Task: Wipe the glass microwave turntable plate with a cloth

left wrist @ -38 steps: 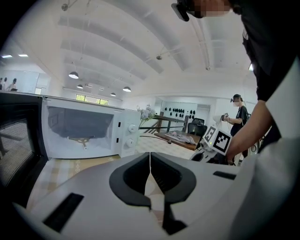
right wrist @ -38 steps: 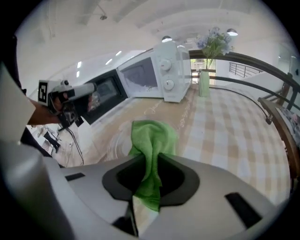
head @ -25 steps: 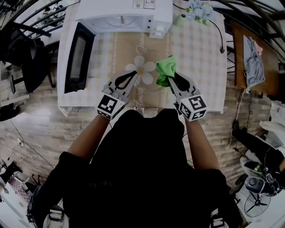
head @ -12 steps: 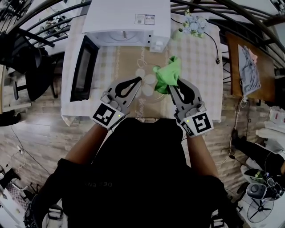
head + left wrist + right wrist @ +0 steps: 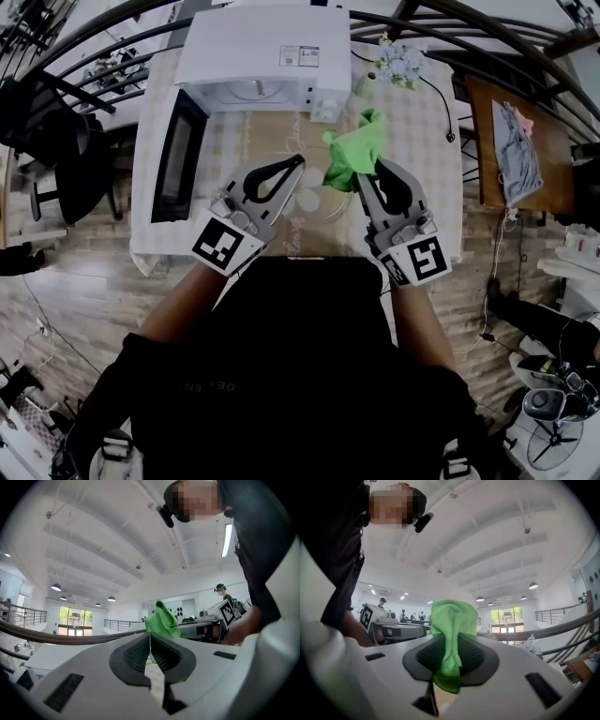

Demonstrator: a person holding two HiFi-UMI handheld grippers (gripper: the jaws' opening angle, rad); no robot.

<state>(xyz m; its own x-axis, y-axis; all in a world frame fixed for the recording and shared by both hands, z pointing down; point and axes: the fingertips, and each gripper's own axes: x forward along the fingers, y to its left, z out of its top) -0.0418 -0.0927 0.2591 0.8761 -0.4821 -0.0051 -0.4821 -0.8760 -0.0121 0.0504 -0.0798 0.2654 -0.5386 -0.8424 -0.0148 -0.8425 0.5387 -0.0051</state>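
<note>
My right gripper (image 5: 451, 648) was clamped on the green cloth (image 5: 449, 620). The cloth was pinched between both ribbed pads; a bunched fold stood up beyond the jaw tips and a short tail hung below them toward the camera.

My left gripper (image 5: 150, 641) had its jaws closed, the pads meeting along a thin seam. I could not tell from its own view whether a glass edge sat in that seam. Beyond its tips, the cloth and the right gripper appeared just to the right.

In the head view, both grippers were held side by side over the table (image 5: 422, 131), tips pointing away from me and toward each other, with the cloth just beside the left tips.

The glass turntable plate (image 5: 323, 212) was hard to make out. Only a faint curved edge showed between the two grippers, over the beige runner (image 5: 272, 136). I could not tell whether it rested on the table or was lifted.

Farther out, the white microwave (image 5: 262, 47) stood at the far edge of the table with its door (image 5: 173, 155) swung open to the left. A small bunch of flowers (image 5: 398, 64) stood to its right.
</note>
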